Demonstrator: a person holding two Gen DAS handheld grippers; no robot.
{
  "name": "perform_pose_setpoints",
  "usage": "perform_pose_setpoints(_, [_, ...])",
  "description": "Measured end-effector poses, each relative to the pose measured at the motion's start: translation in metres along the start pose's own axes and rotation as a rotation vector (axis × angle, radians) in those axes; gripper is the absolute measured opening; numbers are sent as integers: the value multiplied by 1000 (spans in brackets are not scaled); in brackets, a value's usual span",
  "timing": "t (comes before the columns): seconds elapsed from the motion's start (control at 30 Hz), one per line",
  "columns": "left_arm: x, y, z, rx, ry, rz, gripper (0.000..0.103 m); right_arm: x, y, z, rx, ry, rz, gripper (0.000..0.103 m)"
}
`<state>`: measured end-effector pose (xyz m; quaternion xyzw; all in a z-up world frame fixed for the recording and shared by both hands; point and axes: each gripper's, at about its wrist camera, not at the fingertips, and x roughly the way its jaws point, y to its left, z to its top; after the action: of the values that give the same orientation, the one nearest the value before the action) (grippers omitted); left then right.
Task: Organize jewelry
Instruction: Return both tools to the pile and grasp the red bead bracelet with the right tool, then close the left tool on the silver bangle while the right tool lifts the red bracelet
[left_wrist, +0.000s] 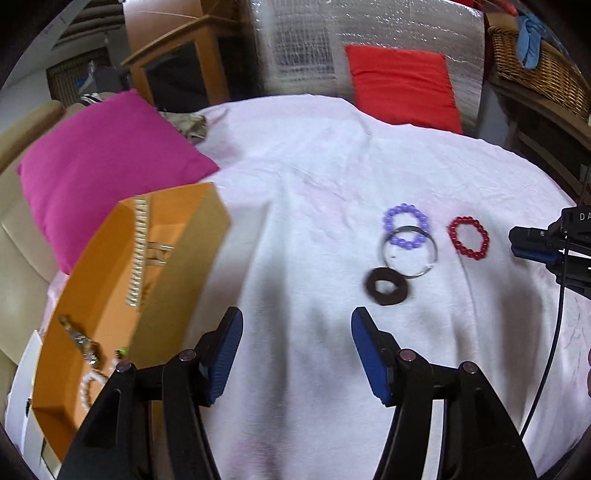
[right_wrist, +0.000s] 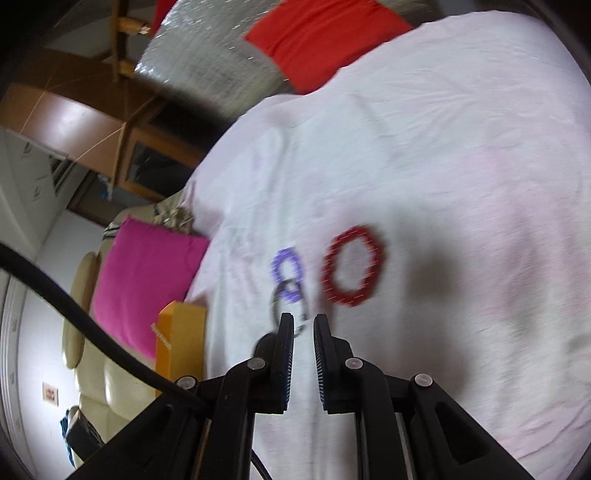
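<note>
red bracelet ahead of right tongs | apart | tongs closed, empty

Home living room: sheet-draped surface, pink cushion, red cushion, cream sofa, wooden cabinet, wicker basket.

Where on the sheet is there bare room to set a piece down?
Free: the wide strip of sheet between the orange box and the black ring, and the far stretch toward the red cushion. Crowded: the purple bracelet, metal bangle, black ring and red bracelet cluster.
</note>
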<state>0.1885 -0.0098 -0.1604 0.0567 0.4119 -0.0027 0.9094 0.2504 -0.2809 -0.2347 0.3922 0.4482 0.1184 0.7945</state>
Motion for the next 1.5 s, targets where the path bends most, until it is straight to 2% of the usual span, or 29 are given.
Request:
perform_pose_setpoints(0.17, [13,-17,17,4,4,-35,64,-6,-22,15,56,-17,-32,14])
perform_pose_setpoints(0.3, [22,-26,31,5,-16,-84,65,-1,-30,25,78,-20,-62,20])
perform_pose_setpoints(0.4, [33,-33,38,0,-12,-136,65,10,-25,32,45,-21,-103,21])
perform_pose_setpoints(0.5, [44,-40,43,18,-16,-146,65,23,-19,37,-8,-23,-153,30])
perform_pose_setpoints(0.7, [58,-53,39,100,7,-186,66,49,3,39,-192,-34,-283,31])
perform_pose_setpoints(0.8, [64,-56,39,106,39,-254,70,59,11,36,-308,-54,-370,16])
perform_pose_setpoints(0.93, [72,-58,44,83,62,-326,70,51,11,37,-317,-62,-374,9])
perform_pose_setpoints(1.07, [80,-62,48,49,96,-407,75,36,-1,45,-286,-84,-418,9])
perform_pose_setpoints(1.27, [100,-66,52,1,153,-414,75,16,-28,57,-179,-107,-419,9])
perform_pose_setpoints(1.4, [113,-67,54,-25,187,-420,75,18,-27,55,-185,-98,-417,9])
perform_pose_setpoints(1.5, [115,-67,54,-44,179,-435,75,21,-24,55,-196,-98,-423,9])
